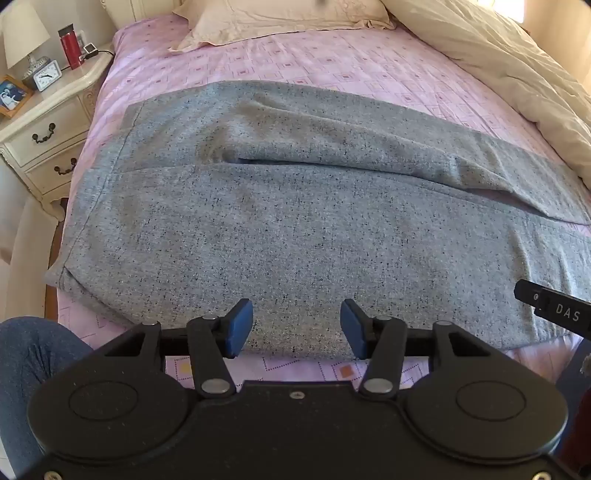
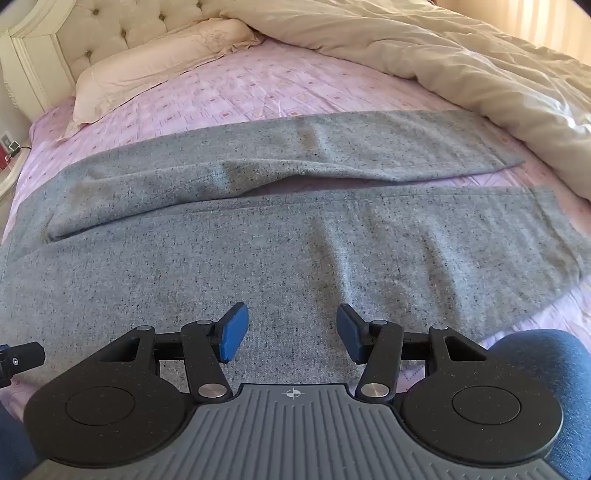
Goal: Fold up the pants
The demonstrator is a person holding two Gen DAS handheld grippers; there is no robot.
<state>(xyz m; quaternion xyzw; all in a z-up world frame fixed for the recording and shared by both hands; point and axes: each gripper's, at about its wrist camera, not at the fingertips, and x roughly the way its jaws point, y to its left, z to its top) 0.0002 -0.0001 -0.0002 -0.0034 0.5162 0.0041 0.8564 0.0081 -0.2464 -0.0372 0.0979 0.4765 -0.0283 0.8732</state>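
Grey speckled pants (image 1: 295, 229) lie spread flat across the pink bed sheet, waistband to the left, both legs running to the right. In the right wrist view the pants (image 2: 258, 251) show a narrow gap between the two legs. My left gripper (image 1: 296, 325) hovers over the near edge of the near leg, open, with nothing between its blue pads. My right gripper (image 2: 291, 330) hangs over the near leg further right, also open and empty. Part of the right gripper's black body (image 1: 554, 310) shows at the right edge of the left wrist view.
A cream duvet (image 2: 461, 66) is heaped along the far right of the bed and a pillow (image 1: 280, 18) lies at the head. A white nightstand (image 1: 44, 122) with a lamp, clock and red bottle stands left. A person's knees in blue fabric (image 2: 543, 373) press against the near bed edge.
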